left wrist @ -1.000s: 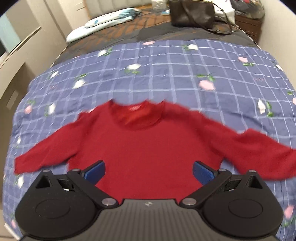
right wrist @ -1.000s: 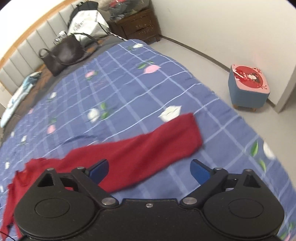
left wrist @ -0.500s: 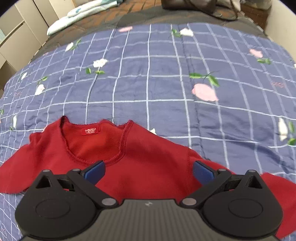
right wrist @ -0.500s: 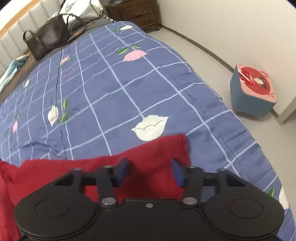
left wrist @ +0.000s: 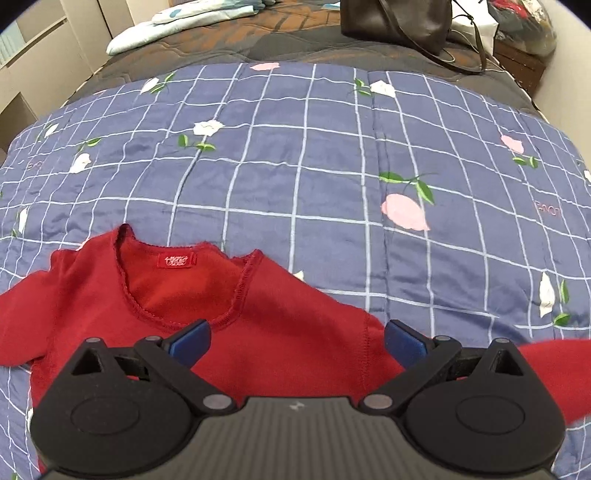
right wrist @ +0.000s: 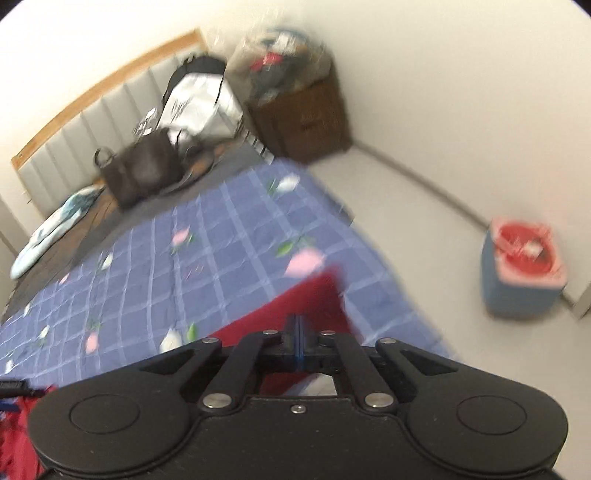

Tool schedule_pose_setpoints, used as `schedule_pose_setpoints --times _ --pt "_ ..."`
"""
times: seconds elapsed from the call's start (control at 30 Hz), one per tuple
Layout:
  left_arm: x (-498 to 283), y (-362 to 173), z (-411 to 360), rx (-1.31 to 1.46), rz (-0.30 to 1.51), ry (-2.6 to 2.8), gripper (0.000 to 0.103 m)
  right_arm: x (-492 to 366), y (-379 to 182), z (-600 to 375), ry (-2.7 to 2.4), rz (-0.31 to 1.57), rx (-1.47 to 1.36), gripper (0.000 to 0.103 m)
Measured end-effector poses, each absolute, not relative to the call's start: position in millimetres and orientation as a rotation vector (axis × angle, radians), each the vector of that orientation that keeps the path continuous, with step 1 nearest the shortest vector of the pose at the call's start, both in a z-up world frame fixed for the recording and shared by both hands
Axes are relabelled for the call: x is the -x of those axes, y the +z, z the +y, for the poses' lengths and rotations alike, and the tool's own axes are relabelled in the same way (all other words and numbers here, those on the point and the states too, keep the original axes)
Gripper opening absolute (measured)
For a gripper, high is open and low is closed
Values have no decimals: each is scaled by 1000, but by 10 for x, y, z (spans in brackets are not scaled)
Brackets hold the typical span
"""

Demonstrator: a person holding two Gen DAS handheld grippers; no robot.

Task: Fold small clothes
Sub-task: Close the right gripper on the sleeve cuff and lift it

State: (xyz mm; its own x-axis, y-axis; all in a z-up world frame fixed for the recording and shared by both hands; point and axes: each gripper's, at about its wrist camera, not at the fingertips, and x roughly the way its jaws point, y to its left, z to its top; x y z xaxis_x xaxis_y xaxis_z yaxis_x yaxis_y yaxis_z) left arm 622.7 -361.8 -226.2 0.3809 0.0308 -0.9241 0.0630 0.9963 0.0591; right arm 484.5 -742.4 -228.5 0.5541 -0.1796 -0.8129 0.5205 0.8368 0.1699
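A small red sweater [left wrist: 110, 295] lies front up on the blue checked bedspread [left wrist: 314, 177], its neckline and label toward the far side. My left gripper [left wrist: 297, 339] hovers open over the sweater's right shoulder, blue pads on either side of the shoulder seam. In the blurred right wrist view, my right gripper [right wrist: 298, 332] is shut on the end of the red sleeve [right wrist: 310, 299], which is lifted off the bedspread [right wrist: 184, 258]. The sleeve shows as a red blur at the right edge of the left wrist view.
A dark handbag [left wrist: 395, 18] and a light pillow [left wrist: 177, 18] lie at the head of the bed. A brown nightstand [right wrist: 306, 118] piled with bags stands in the corner. A blue stool with a red top [right wrist: 521, 269] sits on the floor right of the bed.
My right gripper closed on the sleeve end and lifted it, swinging upward. My left gripper drifted over the sweater toward its right shoulder and stayed open.
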Motion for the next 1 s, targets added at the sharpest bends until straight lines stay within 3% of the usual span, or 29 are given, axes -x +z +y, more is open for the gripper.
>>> schedule_pose_setpoints --times 0.23,0.33,0.4,0.5,0.73,0.8,0.9,1.0 --pt "-6120 -2414 -3584 -114 1216 17 102 -4895 -2767 -7738 -439 1051 -533 2" --pt "-6052 -2457 -3582 -119 1228 17 102 -4801 -2941 -7636 -437 1094 -558 24" --pt "-5997 -2482 -3578 -114 1238 16 102 -4709 -3044 -7545 -442 1105 -587 26" --pt "-5885 -2504 -3578 -105 1248 9 102 -4631 -3214 -7503 -490 1105 -646 43" --pt "-5561 -2438 -3534 -81 1261 18 102 -4818 -3538 -7685 -623 1012 -764 58" --pt "-5450 -2386 -3489 -70 1275 26 102 -4931 -3593 -7690 -648 1014 -757 54" --pt "-5311 -2297 -3401 -55 1291 33 102 -5083 -3581 -7619 -659 1067 -685 11" --pt "-5167 -2177 -3282 -32 1296 47 102 -5043 -3491 -7603 -634 1058 -704 8"
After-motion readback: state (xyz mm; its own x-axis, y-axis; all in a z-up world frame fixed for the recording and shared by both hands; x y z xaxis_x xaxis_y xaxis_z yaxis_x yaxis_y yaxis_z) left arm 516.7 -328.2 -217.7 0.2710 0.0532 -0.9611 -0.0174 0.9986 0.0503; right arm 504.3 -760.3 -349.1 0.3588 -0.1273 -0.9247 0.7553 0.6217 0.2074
